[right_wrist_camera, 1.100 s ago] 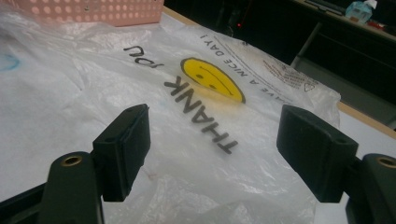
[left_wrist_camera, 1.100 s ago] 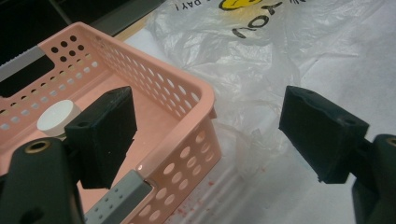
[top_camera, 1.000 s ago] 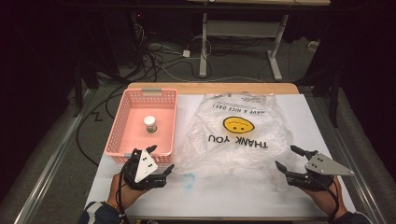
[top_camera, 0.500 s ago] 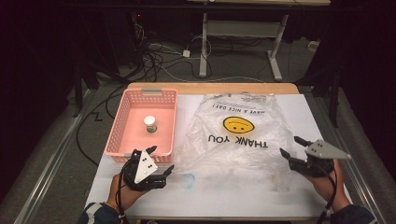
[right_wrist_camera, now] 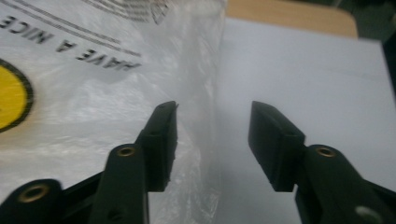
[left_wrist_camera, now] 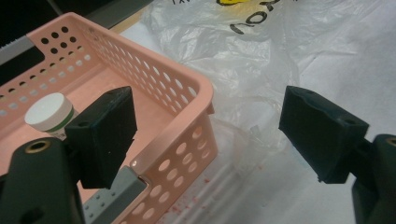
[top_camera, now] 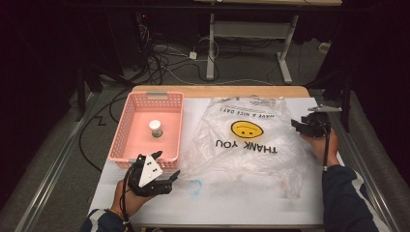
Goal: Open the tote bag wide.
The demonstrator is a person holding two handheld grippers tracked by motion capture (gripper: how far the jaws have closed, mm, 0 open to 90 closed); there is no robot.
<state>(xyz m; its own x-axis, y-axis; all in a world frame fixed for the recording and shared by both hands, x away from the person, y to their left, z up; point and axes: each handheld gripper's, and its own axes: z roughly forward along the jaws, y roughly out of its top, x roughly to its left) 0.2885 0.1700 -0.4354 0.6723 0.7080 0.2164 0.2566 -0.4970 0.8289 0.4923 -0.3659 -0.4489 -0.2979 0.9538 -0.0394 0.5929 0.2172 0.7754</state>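
White-covered bench (top_camera: pixel 241 203), dark room behind, cables on the floor. Clear plastic bag (top_camera: pixel 251 140), printed with a yellow smiley and "THANK YOU", lay flat across the bench's middle toward its right edge. Pink basket (top_camera: pixel 126 140) stood at the left edge, holding a small white-capped jar (top_camera: pixel 155 128). Left gripper (top_camera: pixel 162 166) rested at the basket's near corner, jaws wide apart, nothing between them. Right gripper (right_wrist_camera: pixel 212 140) sat at the bag's right edge; its jaws had just been closing, half apart, the bag's edge between them, pads not yet pressing.
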